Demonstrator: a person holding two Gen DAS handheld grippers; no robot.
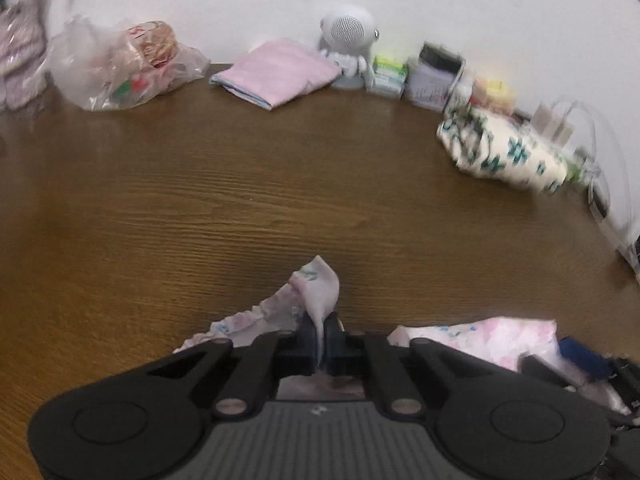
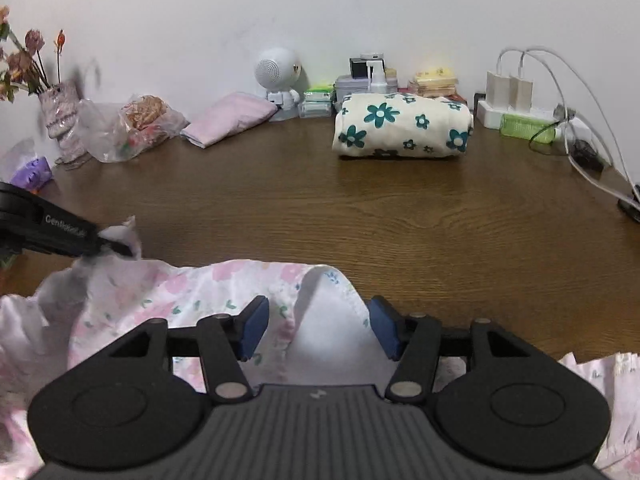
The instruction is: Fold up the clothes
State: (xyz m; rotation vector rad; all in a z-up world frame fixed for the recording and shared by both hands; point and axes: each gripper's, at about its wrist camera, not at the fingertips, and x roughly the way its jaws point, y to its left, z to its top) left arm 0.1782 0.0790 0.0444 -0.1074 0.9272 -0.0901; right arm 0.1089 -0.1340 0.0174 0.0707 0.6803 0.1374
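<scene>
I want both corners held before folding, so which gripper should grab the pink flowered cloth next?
The right gripper. Its jaws stand open with a raised fold of the pink flowered cloth between them, so it likely only needs to close. The left gripper is already shut on a corner.

table (image 2: 360,216): brown wood grain, smooth, faint sheen
floral garment (image 2: 200,292): thin soft cloth, matt, pink print, creased
right gripper (image 2: 316,326): matt black plastic; blue pads (image 2: 252,326) look rubbery
folded roll (image 2: 402,126): cream flower-print cloth
bag (image 2: 132,128): clear, crinkled glossy plastic
</scene>
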